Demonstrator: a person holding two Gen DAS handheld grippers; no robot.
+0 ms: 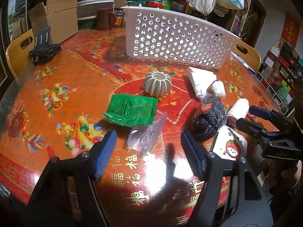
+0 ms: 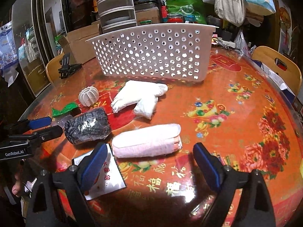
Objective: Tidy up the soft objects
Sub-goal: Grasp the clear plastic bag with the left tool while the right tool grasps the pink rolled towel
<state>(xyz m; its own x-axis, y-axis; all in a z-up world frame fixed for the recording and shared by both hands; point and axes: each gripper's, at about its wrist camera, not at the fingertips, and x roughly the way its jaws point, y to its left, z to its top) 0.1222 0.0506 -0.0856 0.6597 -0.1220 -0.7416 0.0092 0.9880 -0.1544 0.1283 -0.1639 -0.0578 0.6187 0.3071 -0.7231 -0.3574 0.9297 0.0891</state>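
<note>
Your right claw [image 2: 148,167] stands apart and empty just short of the pink rolled towel [image 2: 146,141], which lies mid-table before the white basket [image 2: 151,54]. It looks light and squashy; take it across its middle. Your left claw [image 1: 148,151] is also apart, over a clear plastic bag [image 1: 145,134].

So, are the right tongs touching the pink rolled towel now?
Apart. The right wrist view shows the right tongs open, and bare tablecloth lies between both blue pads and the pink rolled towel, which rests on the table ahead of them.
</note>
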